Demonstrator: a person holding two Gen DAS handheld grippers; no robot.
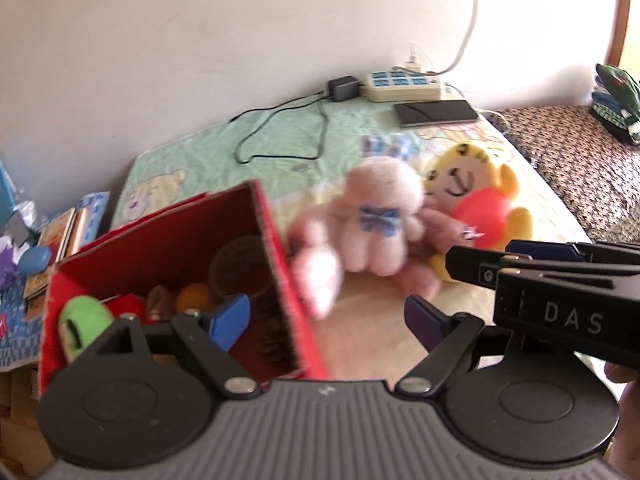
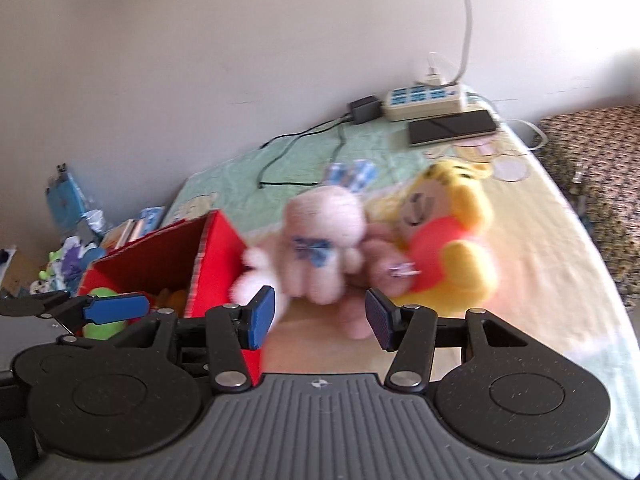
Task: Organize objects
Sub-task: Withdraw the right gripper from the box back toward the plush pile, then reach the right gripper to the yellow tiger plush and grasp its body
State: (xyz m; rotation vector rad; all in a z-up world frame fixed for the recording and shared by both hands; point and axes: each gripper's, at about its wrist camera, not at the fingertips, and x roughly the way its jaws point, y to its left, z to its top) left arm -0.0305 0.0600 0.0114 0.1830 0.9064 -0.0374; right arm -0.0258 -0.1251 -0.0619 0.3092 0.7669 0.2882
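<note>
Red cardboard box [image 1: 168, 240] stood open-topped; fuzzy pink plush rabbit [image 1: 376, 220] lay just right of it. Left tool [image 1: 324, 320] and right tool [image 2: 320, 316] both gaped, empty.

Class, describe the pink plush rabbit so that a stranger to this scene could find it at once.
Start at the red box on the bed. The pink plush rabbit stands just right of it, before the yellow plush. Only it wears a blue bow.

Bed [image 2: 552, 240]: box [image 2: 216, 248] at left, small toys inside; rabbit plush [image 2: 320, 248] just right of the box, bear plush [image 2: 452, 248] touching its right side. Behind them, by the wall: adapter [image 2: 364, 109], power strip [image 2: 424, 98], phone [image 2: 452, 127] before the strip. Clutter [image 2: 68, 256] left of the bed.
</note>
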